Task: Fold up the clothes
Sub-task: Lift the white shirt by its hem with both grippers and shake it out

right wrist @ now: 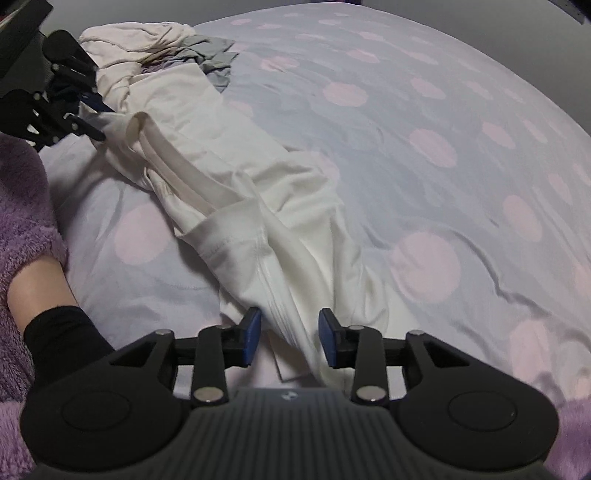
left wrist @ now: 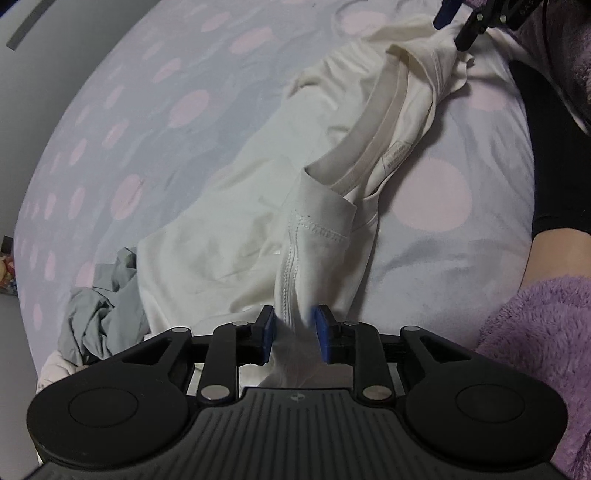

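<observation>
From the left wrist, the left gripper (left wrist: 293,334) stands with its blue pads apart; a hemmed end of the cream-white cotton T-shirt (left wrist: 229,221) lies in the gap, the cloth slack and the pads seemingly not pressing it, so I read the jaws as open with cloth between them; the shirt runs as one long rumpled band straight away from this tool, neckband (left wrist: 369,133) midway, to the far upper right, where the right gripper (left wrist: 456,27) hangs over its other end; a crumpled grey garment (left wrist: 99,314) sits just beside the shirt on the left, on the lilac bedsheet with pink dots (left wrist: 147,92).

From the right wrist, the right gripper (right wrist: 286,339) is likewise parted, wider, with the shirt (right wrist: 236,155) lying loose between the pads; the band stretches up and left to the left gripper (right wrist: 94,118); a person's purple fleece sleeve (right wrist: 22,221) shows at the left edge.

Each hand sits at one end of the long axis; the next move probably turns on regripping both ends and spreading the shirt crosswise.
</observation>
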### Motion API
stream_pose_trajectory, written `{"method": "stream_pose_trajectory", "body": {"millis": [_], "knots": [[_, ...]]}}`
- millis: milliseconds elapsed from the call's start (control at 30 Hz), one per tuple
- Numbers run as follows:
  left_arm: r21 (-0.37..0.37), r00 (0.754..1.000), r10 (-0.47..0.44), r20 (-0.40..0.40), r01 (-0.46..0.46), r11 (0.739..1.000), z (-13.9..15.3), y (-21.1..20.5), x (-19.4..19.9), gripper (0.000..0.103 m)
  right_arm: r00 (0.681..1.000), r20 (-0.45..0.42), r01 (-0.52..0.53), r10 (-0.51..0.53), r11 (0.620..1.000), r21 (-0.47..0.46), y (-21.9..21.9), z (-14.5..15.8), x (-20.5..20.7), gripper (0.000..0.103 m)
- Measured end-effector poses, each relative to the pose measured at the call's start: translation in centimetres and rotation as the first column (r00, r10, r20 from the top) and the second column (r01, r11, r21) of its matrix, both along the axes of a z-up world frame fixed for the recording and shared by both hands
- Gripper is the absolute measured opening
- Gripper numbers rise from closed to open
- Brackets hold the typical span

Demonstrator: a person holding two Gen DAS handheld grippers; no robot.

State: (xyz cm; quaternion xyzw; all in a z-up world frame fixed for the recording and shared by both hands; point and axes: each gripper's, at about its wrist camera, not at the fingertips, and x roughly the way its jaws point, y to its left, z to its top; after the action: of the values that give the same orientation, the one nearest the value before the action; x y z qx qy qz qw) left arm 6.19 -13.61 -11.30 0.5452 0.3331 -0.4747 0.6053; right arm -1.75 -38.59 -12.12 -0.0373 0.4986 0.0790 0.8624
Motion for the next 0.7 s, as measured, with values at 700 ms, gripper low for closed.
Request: {"method": "stream_pose_trajectory", "body": {"millis": [700], "knots": [[-0.461,0.925,0.368,0.098,-0.286,0.840,16.7,1.7,2.3,0.002,0.906,0.413,0.203,-0.091,0.950,-0.236,-0.3,12.6,2.9,0.003]]}}
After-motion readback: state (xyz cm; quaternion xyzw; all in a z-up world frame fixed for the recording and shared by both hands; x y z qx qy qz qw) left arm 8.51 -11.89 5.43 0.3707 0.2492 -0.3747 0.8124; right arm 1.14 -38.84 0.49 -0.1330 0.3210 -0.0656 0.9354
